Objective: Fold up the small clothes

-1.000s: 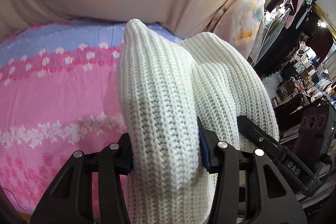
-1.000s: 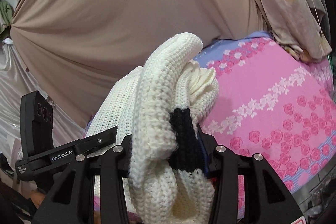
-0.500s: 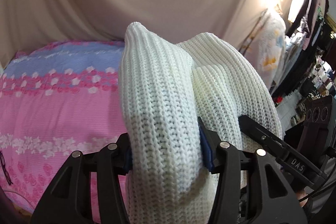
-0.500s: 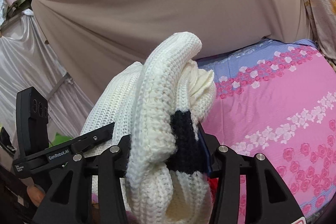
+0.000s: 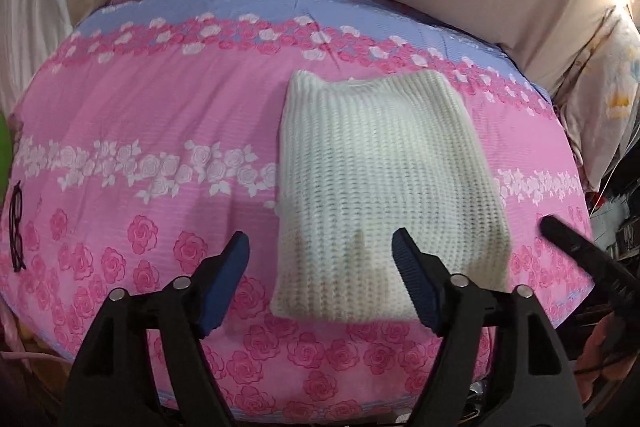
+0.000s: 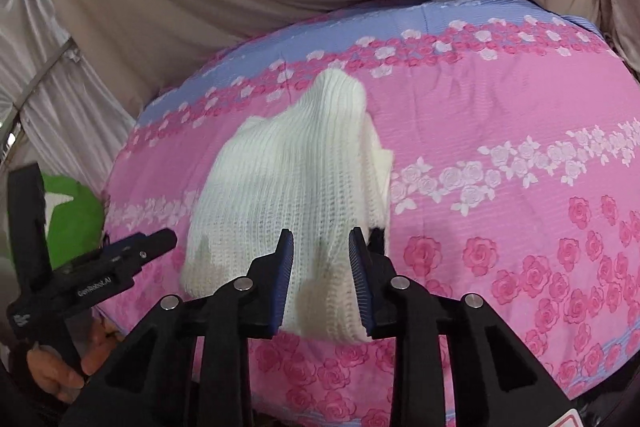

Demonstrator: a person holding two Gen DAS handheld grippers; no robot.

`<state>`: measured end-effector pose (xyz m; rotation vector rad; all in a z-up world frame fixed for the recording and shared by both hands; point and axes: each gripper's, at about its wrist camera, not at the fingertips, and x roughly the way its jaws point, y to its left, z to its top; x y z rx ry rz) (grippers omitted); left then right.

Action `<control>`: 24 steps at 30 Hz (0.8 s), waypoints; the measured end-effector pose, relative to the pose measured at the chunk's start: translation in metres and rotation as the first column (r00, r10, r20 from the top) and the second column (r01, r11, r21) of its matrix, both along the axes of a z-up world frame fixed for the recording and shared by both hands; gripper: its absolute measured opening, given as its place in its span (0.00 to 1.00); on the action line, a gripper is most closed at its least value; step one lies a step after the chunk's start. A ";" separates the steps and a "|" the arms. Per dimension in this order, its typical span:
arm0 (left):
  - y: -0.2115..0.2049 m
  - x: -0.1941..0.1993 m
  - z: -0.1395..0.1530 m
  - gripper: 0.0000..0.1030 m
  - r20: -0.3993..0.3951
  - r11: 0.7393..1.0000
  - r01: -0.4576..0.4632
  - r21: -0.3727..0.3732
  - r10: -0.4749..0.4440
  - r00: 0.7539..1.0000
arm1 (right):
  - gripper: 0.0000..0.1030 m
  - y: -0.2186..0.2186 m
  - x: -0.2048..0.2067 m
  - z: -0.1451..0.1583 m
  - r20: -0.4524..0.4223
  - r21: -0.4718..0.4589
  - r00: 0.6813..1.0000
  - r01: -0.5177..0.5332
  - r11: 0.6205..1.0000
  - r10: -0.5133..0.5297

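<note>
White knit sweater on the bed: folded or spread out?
Folded. The white knit sweater lies as a compact rectangle on the pink floral bedsheet, no sleeves spread; layered edges show at its right side in the right wrist view.

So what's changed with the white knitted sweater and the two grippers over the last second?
Both the left gripper and the right gripper let go of the folded white knitted sweater; it now lies flat on the pink rose-patterned bedsheet. Both stand open above its near edge. The bedsheet stayed as it was.
</note>
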<state>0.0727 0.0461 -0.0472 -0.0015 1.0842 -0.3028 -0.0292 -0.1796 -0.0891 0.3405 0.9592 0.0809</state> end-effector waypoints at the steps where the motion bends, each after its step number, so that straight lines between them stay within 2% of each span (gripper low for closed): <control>1: -0.007 0.001 -0.003 0.73 -0.008 1.000 0.010 0.025 -0.010 1.000 | 0.16 0.006 0.005 -0.012 -0.028 -0.017 0.999 -0.015 1.000 0.015; 3: -0.018 0.001 -0.015 0.73 -0.031 0.996 0.016 0.082 -0.013 0.999 | 0.10 0.011 0.012 -0.038 -0.099 -0.078 0.995 -0.027 0.997 0.020; 4: -0.021 0.002 -0.021 0.73 -0.043 0.995 0.015 0.103 -0.011 0.999 | 0.10 0.009 0.016 -0.052 -0.138 -0.125 0.990 -0.020 0.992 0.002; 5: -0.023 0.003 -0.030 0.73 -0.056 0.992 0.014 0.124 -0.007 0.998 | 0.15 0.006 0.017 -0.059 -0.164 -0.159 0.986 -0.006 0.987 -0.020; 7: -0.019 0.002 -0.038 0.73 -0.089 0.989 0.004 0.147 0.009 0.996 | 0.18 -0.008 0.009 -0.047 -0.154 -0.087 0.987 0.031 0.996 -0.044; 9: -0.010 -0.001 -0.037 0.73 -0.085 0.993 -0.009 0.121 0.019 0.996 | 0.46 -0.016 0.000 -0.035 -0.133 -0.030 0.990 0.041 0.999 -0.045; 11: -0.006 -0.002 -0.043 0.73 -0.107 0.992 -0.002 0.125 0.015 0.994 | 0.49 -0.018 -0.003 -0.041 -0.158 0.033 0.987 0.018 0.999 -0.013; 13: -0.005 -0.003 -0.053 0.73 -0.140 0.991 0.006 0.132 0.012 0.990 | 0.44 -0.016 0.001 -0.062 -0.223 0.099 0.975 0.008 0.995 0.014; 14: -0.004 -0.005 -0.058 0.73 -0.157 0.991 0.006 0.133 0.015 0.987 | 0.26 -0.014 0.004 -0.070 -0.237 0.102 0.971 0.006 0.995 0.019; 15: -0.003 -0.006 -0.061 0.73 -0.165 0.991 0.006 0.134 0.016 0.986 | 0.13 -0.012 0.007 -0.076 -0.243 0.082 0.970 0.006 0.997 0.014; 17: -0.002 -0.007 -0.064 0.75 -0.169 0.990 0.002 0.144 0.022 0.985 | 0.08 -0.012 0.011 -0.066 -0.219 0.049 0.976 0.027 0.998 -0.016; 20: -0.005 -0.009 -0.062 0.75 -0.157 0.987 0.013 0.158 0.012 0.988 | 0.08 -0.005 0.006 -0.015 -0.060 -0.107 0.998 0.024 0.994 -0.030; 21: -0.007 -0.009 -0.061 0.75 -0.151 0.986 0.021 0.166 0.004 0.989 | 0.08 -0.004 0.005 -0.008 -0.033 -0.151 0.999 0.020 0.988 -0.025; 22: -0.009 -0.010 -0.062 0.75 -0.150 0.985 0.030 0.172 -0.004 0.989 | 0.08 -0.004 0.008 -0.013 -0.045 -0.170 0.999 0.013 0.985 -0.021; 23: -0.011 -0.010 -0.064 0.75 -0.153 0.983 0.034 0.178 -0.006 0.988 | 0.08 -0.005 0.015 -0.031 -0.109 -0.171 0.994 -0.005 0.985 -0.014; 24: -0.013 -0.009 -0.067 0.75 -0.160 0.981 0.036 0.189 -0.006 0.987 | 0.08 -0.005 0.022 -0.063 -0.226 -0.147 0.974 -0.042 0.988 0.007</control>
